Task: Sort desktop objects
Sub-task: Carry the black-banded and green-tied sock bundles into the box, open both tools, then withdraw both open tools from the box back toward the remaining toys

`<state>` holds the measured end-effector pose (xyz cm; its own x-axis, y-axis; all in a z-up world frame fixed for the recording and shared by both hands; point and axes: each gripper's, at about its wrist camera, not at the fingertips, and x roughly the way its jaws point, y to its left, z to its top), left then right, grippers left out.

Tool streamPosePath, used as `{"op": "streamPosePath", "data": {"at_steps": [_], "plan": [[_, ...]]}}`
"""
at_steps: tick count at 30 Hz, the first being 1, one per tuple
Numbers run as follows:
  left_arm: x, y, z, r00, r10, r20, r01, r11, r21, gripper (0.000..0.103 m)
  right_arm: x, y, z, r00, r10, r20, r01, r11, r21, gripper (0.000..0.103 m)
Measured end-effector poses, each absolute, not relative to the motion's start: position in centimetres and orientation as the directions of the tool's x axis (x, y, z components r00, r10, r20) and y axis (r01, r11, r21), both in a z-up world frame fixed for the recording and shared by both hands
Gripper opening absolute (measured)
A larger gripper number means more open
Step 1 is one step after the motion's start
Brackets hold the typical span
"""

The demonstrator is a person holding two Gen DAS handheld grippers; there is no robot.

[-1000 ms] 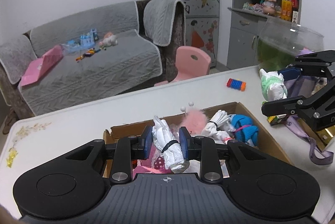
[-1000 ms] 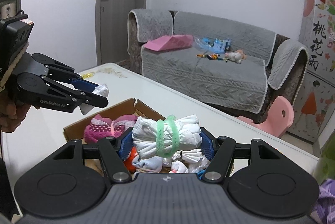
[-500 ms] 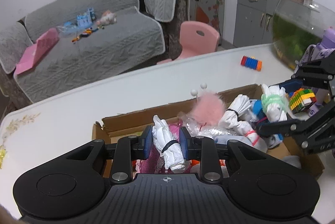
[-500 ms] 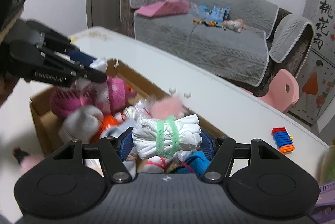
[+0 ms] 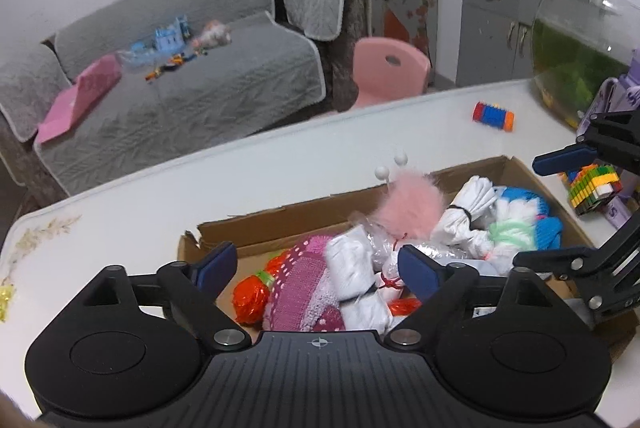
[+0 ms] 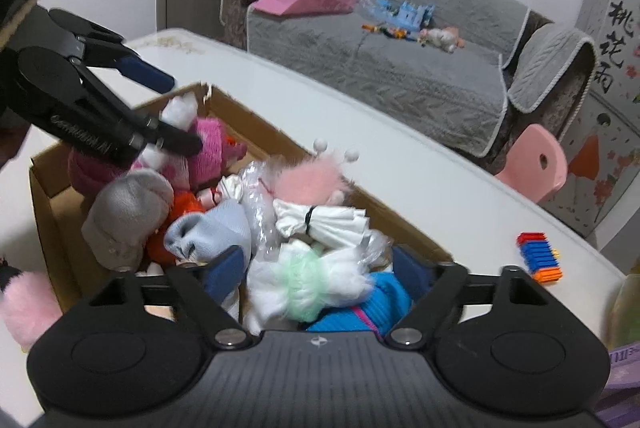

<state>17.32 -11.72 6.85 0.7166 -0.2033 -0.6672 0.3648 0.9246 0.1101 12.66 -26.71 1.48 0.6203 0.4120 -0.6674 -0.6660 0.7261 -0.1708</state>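
Note:
An open cardboard box (image 5: 320,202) full of soft items stands on the white table. My left gripper (image 5: 316,264) hangs over its near left end, jaws opening. Below its fingers a white roll with a black band (image 5: 360,292) lies loose on a pink knit hat (image 5: 300,292), clear of both pads. My right gripper (image 6: 320,268) hovers over the box's other end, jaws opening too. A white bundle with a green band (image 6: 308,284), blurred, sits between its fingers without the pads pressing it. Each gripper shows in the other's view: left gripper (image 6: 182,114), right gripper (image 5: 528,212).
A blue and orange block stack (image 5: 493,116) lies on the table beyond the box. A multicoloured block (image 5: 592,188) and a glass fish bowl (image 5: 580,60) stand to the right. A pink furry item (image 6: 24,304) lies outside the box. A sofa and a pink chair are behind.
Both grippers came down over the box and their jaws spread. The black-banded roll left the left pads and lies in the box; the green-banded bundle has slipped free of the right pads.

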Motion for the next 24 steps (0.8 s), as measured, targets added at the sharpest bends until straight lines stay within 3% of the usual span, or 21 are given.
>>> {"op": "streamPosePath", "data": {"at_steps": [14,20,24], "plan": [[3.7,-6.6,7.2,0.769,-0.236,-0.595,0.338,0.939,0.063,0.098,0.9,-26.6,2.9,0.599,0.572,-0.561,-0.767,0.612,-0.196,0.091],[0.6,-5.5,4.5,0.742,-0.209,-0.637,0.302,0.953,0.039,0.098,-3.2,-22.0,-0.1,0.505,0.625,-0.596,-0.85,0.48,-0.217,0.093],[-0.7,-4.9,3.5,0.748,-0.186,-0.637,0.254,0.967,0.016,0.098,-3.2,-20.3,-2.0,0.501,0.622,-0.602,-0.836,0.529,-0.148,0.093]]}}
